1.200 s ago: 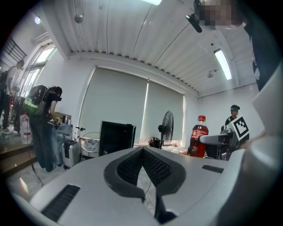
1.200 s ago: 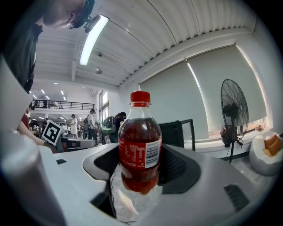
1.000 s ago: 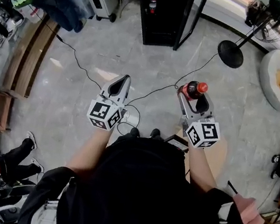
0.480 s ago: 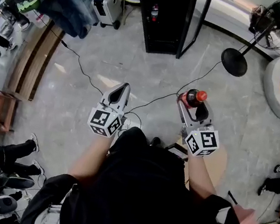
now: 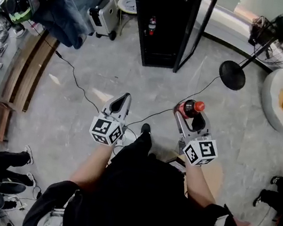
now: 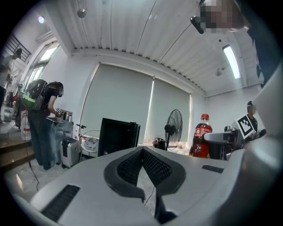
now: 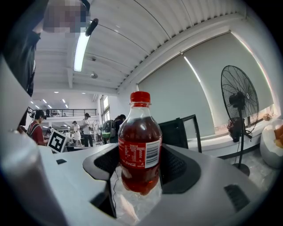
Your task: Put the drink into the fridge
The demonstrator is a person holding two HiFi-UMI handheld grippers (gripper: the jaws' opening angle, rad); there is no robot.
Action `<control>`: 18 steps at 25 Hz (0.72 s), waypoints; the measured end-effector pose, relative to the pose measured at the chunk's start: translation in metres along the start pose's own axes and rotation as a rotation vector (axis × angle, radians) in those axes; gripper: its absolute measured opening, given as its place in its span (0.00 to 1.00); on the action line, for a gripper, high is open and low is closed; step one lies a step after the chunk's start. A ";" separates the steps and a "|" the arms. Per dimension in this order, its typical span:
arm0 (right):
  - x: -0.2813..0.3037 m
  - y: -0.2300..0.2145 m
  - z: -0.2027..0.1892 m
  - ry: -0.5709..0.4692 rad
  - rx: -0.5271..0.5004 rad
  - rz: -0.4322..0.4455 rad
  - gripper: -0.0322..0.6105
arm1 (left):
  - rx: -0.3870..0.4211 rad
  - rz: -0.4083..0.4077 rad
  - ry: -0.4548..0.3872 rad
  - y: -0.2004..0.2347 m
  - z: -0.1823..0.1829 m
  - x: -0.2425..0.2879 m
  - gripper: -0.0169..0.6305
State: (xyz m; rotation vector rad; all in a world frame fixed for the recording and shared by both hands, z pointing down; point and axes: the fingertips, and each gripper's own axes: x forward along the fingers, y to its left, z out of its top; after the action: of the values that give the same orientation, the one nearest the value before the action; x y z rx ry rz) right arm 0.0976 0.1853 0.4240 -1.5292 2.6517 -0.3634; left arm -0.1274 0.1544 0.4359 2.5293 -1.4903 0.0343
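Step judged in hand: the carry across the floor [image 5: 74, 125] to the fridge, with the placing not yet done. For a clean finish, the left gripper [image 5: 122, 97] is best held low and clear of the path, free for steadying the door if needed. The fridge [image 5: 157, 26] is seen ahead, well apart from both grippers, and its door [image 5: 198, 19] is swung open on the right side, so a straight approach to the opening is advised. The bottle [image 7: 138, 141] should be brought in upright and base first, and set on a shelf before any release. The fan [image 5: 263, 36] stands further right, out of the line of travel. Claws, left to right: the left gripper's jaws are pressed together at the tips, with nothing between them and nothing touched. The right gripper [image 5: 186, 112] is pinching the bottle by its lower body, both pads pressed on the sides below the label. The red cap is up, the bottle is tilted slightly, and its base hangs free in the air.
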 end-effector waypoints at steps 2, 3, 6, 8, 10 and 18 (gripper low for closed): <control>0.021 -0.015 0.001 0.008 -0.003 -0.004 0.52 | -0.002 0.001 -0.008 0.013 0.005 0.024 0.05; 0.033 -0.019 0.002 0.010 -0.005 -0.006 0.52 | -0.004 0.000 -0.011 0.022 0.007 0.034 0.05; 0.072 -0.029 0.007 0.018 -0.012 -0.002 0.52 | -0.010 -0.002 -0.014 0.052 0.016 0.066 0.05; 0.098 -0.035 0.012 0.029 -0.017 0.009 0.52 | -0.015 0.001 -0.020 0.069 0.022 0.088 0.05; 0.121 -0.041 0.020 0.033 -0.022 0.020 0.52 | -0.015 0.006 -0.031 0.086 0.035 0.110 0.05; 0.209 -0.066 0.042 0.042 -0.007 0.016 0.52 | -0.014 0.009 -0.059 0.151 0.068 0.174 0.05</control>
State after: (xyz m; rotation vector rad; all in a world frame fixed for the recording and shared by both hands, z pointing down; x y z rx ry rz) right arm 0.0552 -0.0332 0.4127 -1.5182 2.6976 -0.3901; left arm -0.1788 -0.0790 0.4158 2.5341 -1.5182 -0.0495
